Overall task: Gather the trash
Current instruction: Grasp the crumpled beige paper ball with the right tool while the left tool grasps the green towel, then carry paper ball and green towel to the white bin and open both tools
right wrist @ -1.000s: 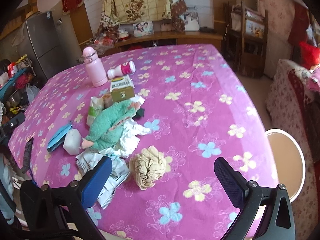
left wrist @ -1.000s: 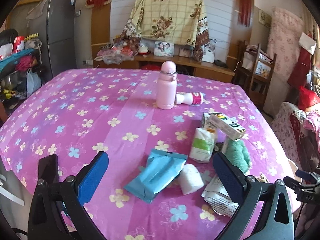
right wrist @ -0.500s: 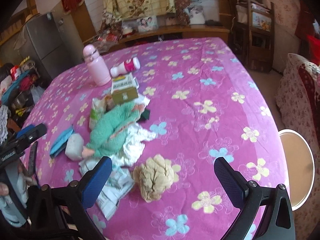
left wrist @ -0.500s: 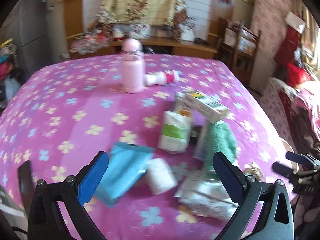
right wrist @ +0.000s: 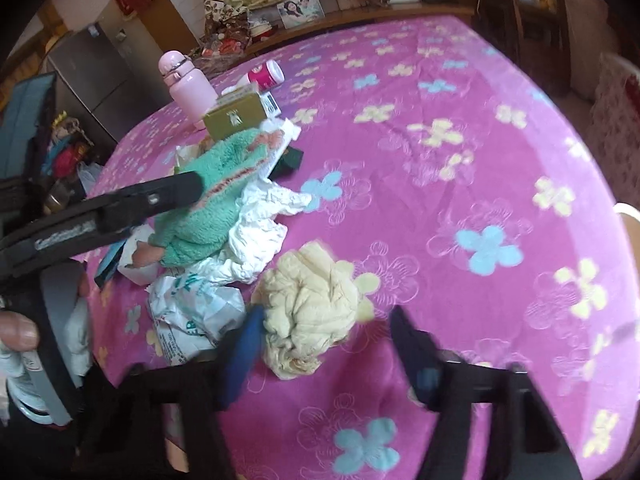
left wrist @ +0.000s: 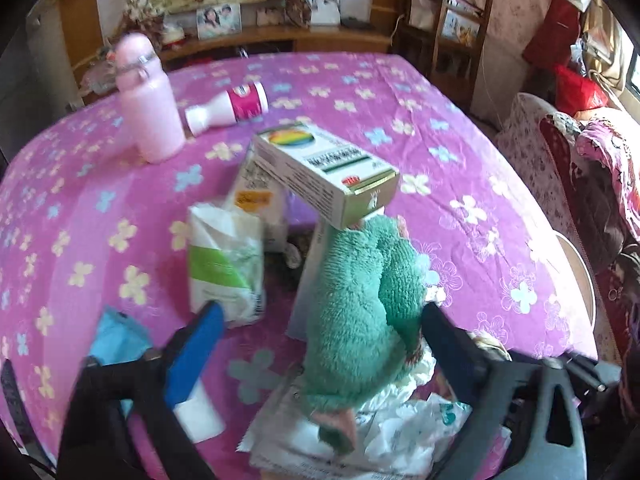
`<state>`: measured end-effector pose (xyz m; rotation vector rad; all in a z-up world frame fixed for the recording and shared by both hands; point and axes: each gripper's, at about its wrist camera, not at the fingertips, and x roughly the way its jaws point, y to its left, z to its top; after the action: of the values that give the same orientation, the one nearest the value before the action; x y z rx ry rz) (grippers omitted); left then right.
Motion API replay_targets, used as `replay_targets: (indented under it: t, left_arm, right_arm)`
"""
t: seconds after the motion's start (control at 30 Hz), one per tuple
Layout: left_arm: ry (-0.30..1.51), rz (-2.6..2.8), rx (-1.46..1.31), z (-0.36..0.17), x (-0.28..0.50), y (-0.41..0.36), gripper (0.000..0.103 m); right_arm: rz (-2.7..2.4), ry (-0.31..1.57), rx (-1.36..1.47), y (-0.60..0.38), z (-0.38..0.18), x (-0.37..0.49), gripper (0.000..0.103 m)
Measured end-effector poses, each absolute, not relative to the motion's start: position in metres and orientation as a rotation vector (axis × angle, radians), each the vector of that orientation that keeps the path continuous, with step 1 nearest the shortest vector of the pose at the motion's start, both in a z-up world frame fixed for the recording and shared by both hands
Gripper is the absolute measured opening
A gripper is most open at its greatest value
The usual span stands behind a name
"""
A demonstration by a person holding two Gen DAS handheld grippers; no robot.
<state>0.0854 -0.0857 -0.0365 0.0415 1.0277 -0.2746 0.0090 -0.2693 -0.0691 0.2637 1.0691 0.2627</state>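
A litter heap lies on the pink flowered tablecloth point(left wrist: 460, 152). My left gripper point(left wrist: 320, 332) hangs low over a fluffy green cloth point(left wrist: 360, 300), which sits between its jaws. They are closing; the left pad stands clear of the cloth, so it is not gripped. In the right wrist view one left finger point(right wrist: 160, 196) reaches over that green cloth point(right wrist: 208, 208). My right gripper point(right wrist: 324, 336) straddles a crumpled beige paper ball point(right wrist: 312, 304). Its jaws are closing too: the blue pad is at the ball's left side, with a gap on the right.
Around the cloth are crumpled white paper point(right wrist: 256, 232), a printed wrapper point(right wrist: 192, 316), a white-green tissue pack point(left wrist: 224, 260), a blue packet point(left wrist: 116, 340) and a carton point(left wrist: 324, 176). Farther back are an upright pink flask point(left wrist: 148, 108) and a lying bottle point(left wrist: 228, 108). A stool point(left wrist: 580, 272) stands at the table's right edge.
The left gripper swung right and down from the blue packet to over the green cloth, its jaws narrowing. The right gripper sank onto the beige ball and its jaws came much closer together.
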Motion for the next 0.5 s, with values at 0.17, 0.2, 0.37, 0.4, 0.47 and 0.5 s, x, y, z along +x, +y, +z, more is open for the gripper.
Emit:
replay_targets:
  t: [0.17,0.2,0.37,0.4,0.47,0.5]
  left_arm:
    - [1.089,-0.344,-0.029,-0.042,0.086,-0.088,0.04]
    - [1.079,-0.339,-0.015,-0.037,0.082,-0.089,0.04]
    - [1.052,-0.403,-0.023,-0.01,0.064,-0.09,0.038]
    - [1.043,-0.417,-0.025,-0.003,0.06,-0.092,0.038]
    - [1.023,-0.439,-0.027,0.01,0.053,-0.098,0.038]
    - [1.017,-0.45,-0.031,0.015,0.051,-0.1,0.038]
  right_arm:
    - [0.29,1.022,0.309,-0.277,-0.062,0.003,0.03]
    - [0.284,1.004,0.307,-0.28,-0.057,0.001,0.03]
    - [0.243,0.931,0.319,-0.304,-0.032,-0.008,0.03]
    - [0.23,0.919,0.323,-0.31,-0.027,-0.011,0.03]
    - [0.213,0.898,0.339,-0.322,-0.018,-0.014,0.03]
    - [0.204,0.89,0.344,-0.329,-0.014,-0.017,0.03]
